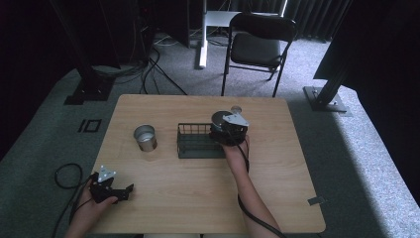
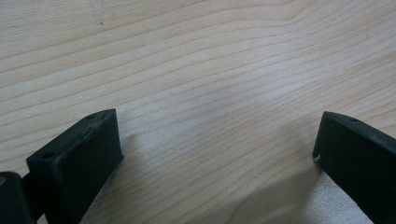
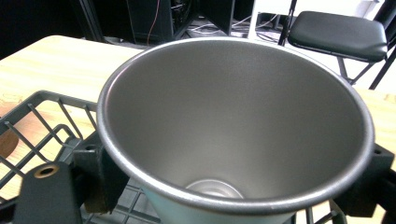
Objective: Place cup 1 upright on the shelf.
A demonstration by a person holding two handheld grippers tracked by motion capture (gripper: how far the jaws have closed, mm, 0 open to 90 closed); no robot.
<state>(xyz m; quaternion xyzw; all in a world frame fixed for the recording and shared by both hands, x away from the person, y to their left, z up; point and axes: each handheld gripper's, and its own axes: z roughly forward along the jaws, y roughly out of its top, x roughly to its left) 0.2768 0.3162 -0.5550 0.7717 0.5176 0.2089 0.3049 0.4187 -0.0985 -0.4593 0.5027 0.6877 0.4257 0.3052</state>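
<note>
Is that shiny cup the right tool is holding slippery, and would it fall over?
Probably a bit slippery: the metal cup looks smooth and shiny, and the right tool grips it only from two sides. It likely stays stiff, not squashy. It narrows toward the bottom, so it may tip if set down crooked in the wire basket.

- Table [image 2: 210,56]: I read pale wood with smooth, matt, wavy grain.
- Cup [image 3: 233,116] in my right gripper [image 3: 233,186]: brushed metal, satin inside, brighter rolled rim.
- Second cup [image 1: 145,137]: shiny metal (glare on its inside).
- Basket [image 1: 190,144]: dark coated wire, matt.
- Left gripper [image 2: 215,154]: jaws of matt black plastic, edges slightly scuffed.
- Chair [image 3: 343,28]: seat of smooth black padding, faint sheen.
</note>
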